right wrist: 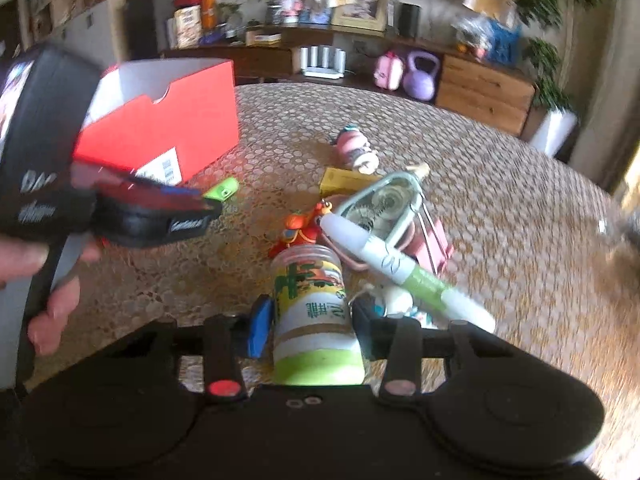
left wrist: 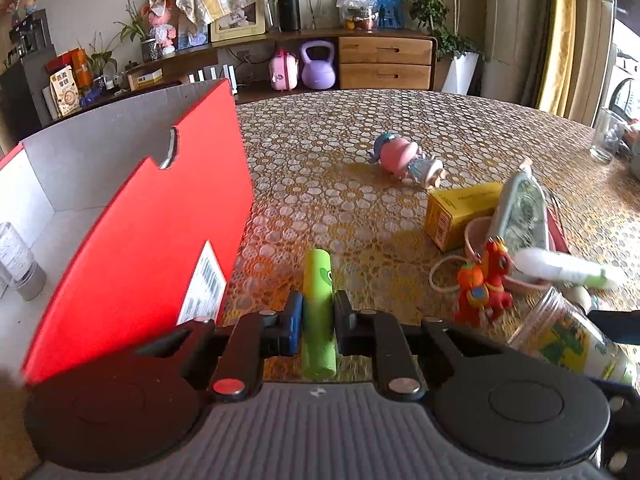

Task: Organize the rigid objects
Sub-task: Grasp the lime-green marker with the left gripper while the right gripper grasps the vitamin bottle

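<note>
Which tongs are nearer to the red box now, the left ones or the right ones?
Left. The left tongs, shut on the green tube, are right beside the red box. The right tongs grip the jar farther away, among the toys.

Light: soft daylight from beyond the table's (left wrist: 360, 128) right side.
Glare: mild sheen on it.
Blur: right wrist view smeared (left sharper).
Edges: fisheye-bent, dark corners.
</note>
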Demonstrator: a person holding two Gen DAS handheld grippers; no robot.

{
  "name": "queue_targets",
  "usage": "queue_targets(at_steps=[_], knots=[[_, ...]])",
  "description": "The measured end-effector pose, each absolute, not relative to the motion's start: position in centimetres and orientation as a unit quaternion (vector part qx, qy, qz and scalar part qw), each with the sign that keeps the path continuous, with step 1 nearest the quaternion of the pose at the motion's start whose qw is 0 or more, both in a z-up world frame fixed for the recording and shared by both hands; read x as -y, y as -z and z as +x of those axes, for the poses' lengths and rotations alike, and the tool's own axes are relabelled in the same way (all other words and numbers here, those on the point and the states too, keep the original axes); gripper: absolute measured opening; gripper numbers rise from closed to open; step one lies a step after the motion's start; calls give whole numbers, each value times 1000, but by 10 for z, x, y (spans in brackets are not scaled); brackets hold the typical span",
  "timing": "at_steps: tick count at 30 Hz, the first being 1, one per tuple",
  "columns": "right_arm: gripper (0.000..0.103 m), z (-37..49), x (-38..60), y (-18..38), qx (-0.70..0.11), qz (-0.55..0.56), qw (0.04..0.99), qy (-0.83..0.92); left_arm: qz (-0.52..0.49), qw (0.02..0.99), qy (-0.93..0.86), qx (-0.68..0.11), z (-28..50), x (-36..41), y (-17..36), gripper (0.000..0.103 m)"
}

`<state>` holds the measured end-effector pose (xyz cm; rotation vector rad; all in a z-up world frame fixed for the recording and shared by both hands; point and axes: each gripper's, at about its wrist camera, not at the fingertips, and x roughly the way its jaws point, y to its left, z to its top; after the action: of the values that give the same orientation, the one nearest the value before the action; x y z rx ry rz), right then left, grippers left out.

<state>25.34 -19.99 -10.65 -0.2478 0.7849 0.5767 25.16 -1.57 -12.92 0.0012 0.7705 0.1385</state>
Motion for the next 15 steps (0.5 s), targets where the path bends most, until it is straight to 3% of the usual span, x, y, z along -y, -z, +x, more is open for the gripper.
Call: queue_targets(at_steps=[15], knots=[[43,218,210,57,-378,-9,891,-251,-18,929,-23,-370,194,5,88,16]])
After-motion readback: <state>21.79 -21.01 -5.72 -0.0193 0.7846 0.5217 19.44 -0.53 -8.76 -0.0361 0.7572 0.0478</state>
